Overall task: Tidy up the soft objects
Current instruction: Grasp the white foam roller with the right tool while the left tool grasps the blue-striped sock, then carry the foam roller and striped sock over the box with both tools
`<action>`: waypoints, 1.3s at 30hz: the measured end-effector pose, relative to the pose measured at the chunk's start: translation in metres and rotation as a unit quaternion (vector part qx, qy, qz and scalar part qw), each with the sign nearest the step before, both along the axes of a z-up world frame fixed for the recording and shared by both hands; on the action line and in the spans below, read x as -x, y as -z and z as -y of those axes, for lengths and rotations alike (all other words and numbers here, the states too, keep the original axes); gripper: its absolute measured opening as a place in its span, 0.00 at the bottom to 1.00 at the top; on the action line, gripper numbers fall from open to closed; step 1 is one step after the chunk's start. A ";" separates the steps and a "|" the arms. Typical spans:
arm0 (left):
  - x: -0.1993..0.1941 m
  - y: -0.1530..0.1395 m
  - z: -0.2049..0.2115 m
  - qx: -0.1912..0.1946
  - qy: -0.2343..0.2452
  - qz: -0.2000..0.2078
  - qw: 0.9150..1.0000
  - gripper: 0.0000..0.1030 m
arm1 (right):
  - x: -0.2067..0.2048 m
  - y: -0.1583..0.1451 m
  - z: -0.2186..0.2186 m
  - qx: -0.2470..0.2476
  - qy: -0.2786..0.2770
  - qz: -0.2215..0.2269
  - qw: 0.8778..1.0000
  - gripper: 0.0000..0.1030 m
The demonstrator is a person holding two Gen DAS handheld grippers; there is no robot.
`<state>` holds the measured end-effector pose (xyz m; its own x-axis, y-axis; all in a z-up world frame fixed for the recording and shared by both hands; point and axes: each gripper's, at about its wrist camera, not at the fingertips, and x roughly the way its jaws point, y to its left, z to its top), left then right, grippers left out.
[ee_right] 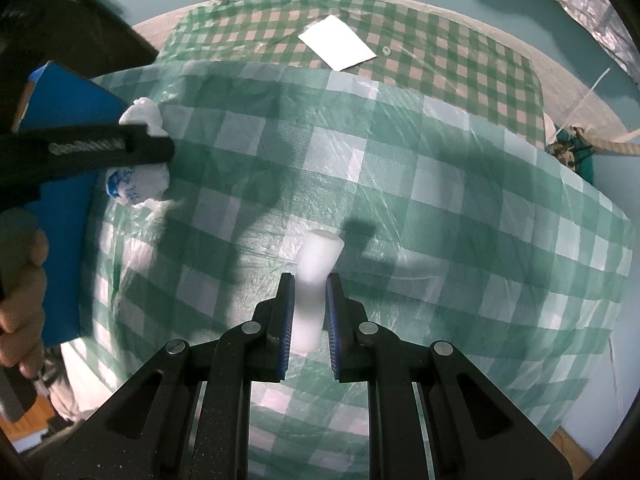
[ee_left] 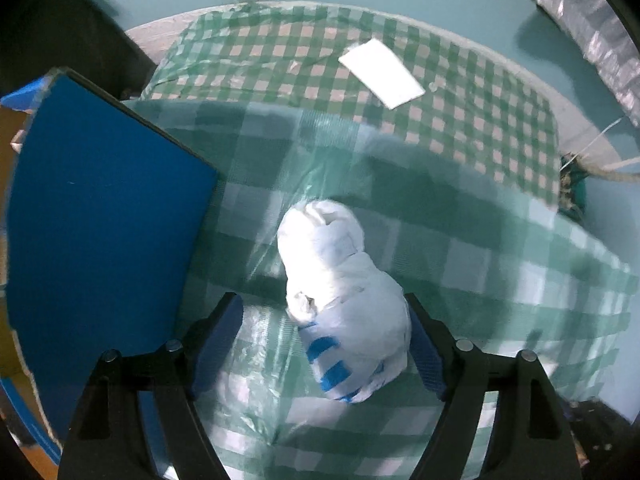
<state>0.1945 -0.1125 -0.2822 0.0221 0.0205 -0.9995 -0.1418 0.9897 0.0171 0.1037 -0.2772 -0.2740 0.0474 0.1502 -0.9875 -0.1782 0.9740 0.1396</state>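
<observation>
Left gripper (ee_left: 324,340): points down at the table with its jaws wide apart, straddling the white bundle; the right pad looks to be at the bundle's side, the left pad stands clear of it, so nothing is squeezed.
White bundle (ee_left: 344,300): a knotted white plastic bag with blue print, lying on the checked cloth (ee_left: 500,280) just beside the blue board (ee_left: 100,208); in the right wrist view it shows partly behind the left gripper's arm.
Bundle's long axis: runs from the near, blue-printed end between the jaws toward the rounded end farther up the left wrist view, tilted a little leftward; it lies flat, not upright.
Why straddled: the jaws sit across the bundle's short width, which probably suits a grasp or a release of a squashy thing.
Right gripper (ee_right: 310,312): clamped tight on a white foam roll (ee_right: 316,276), its pads pinching the roll's middle so it narrows there.
Roll's long axis: runs along the fingers, its blunt end pointing away from the camera and down toward the cloth; it hangs above the cloth, not resting on it.
Why held mid-length: a middle pinch probably keeps the soft roll from drooping.
White sheet (ee_left: 380,72): lies flat on the far checked cloth, well apart from both.
</observation>
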 end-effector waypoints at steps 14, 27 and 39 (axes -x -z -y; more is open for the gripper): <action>0.020 -0.009 0.003 -0.012 0.067 0.012 0.998 0.37 | 0.004 -0.012 -0.003 -0.007 -0.018 0.013 1.000 0.13; 0.069 -0.047 0.011 -0.031 0.152 0.044 0.987 0.38 | 0.011 -0.039 -0.010 0.000 -0.039 0.027 0.999 0.13; 0.101 -0.094 0.011 0.001 0.166 0.083 0.983 0.37 | 0.021 -0.078 -0.025 -0.009 -0.064 0.056 0.996 0.13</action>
<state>0.0939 -0.1239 -0.1880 0.1906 -0.0181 -0.9815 0.1877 0.9821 0.0183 0.0830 -0.2521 -0.1956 0.1369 0.1805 -0.9740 -0.3155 0.9400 0.1299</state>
